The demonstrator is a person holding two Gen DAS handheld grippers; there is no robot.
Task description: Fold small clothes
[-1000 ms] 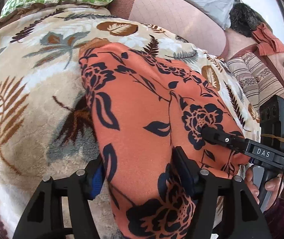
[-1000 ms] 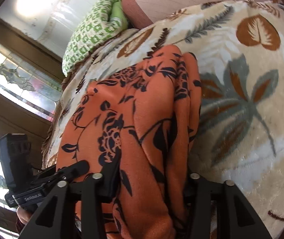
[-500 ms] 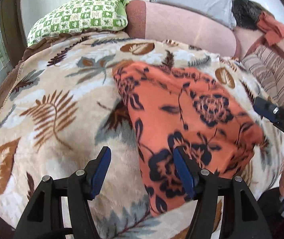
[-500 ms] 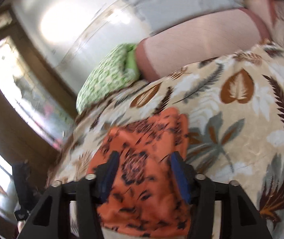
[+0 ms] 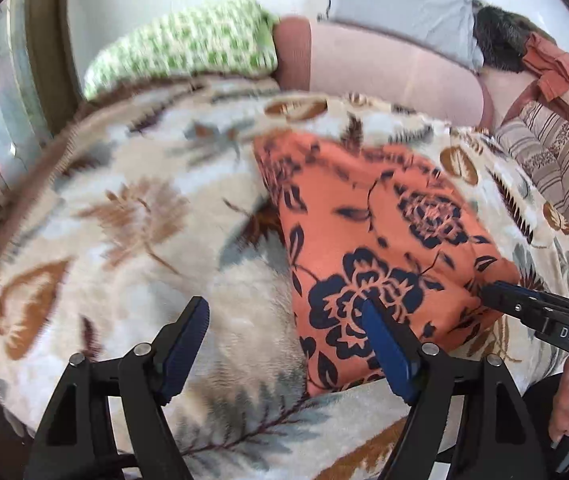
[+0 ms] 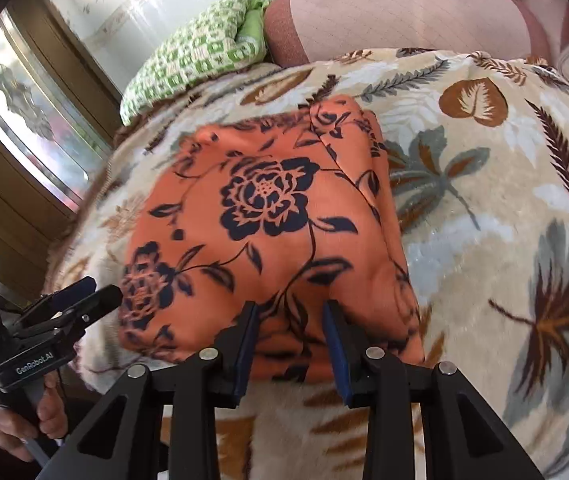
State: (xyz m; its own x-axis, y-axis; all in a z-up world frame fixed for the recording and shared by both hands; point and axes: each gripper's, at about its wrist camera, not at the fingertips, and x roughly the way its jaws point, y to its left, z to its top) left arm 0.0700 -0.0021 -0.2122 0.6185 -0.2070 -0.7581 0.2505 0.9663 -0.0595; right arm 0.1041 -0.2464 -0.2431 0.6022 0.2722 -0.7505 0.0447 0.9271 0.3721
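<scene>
An orange garment with dark blue flowers lies folded into a rough rectangle on the leaf-print blanket. It also shows in the right wrist view. My left gripper is open and empty, above the blanket at the garment's near left edge. My right gripper is narrowed, its fingers at the garment's near edge with a ridge of cloth between them. The right gripper's tip shows in the left wrist view at the garment's right corner. The left gripper shows in the right wrist view, off the cloth.
A green checked pillow and a pink bolster lie at the far side. A striped cushion is at the right. A window runs along the left. The blanket's near edge drops off below the grippers.
Both grippers let go of the garment and pulled back from it. The garment now lies flat and folded. The right gripper has come back to the near edge and narrowed on the cloth.
</scene>
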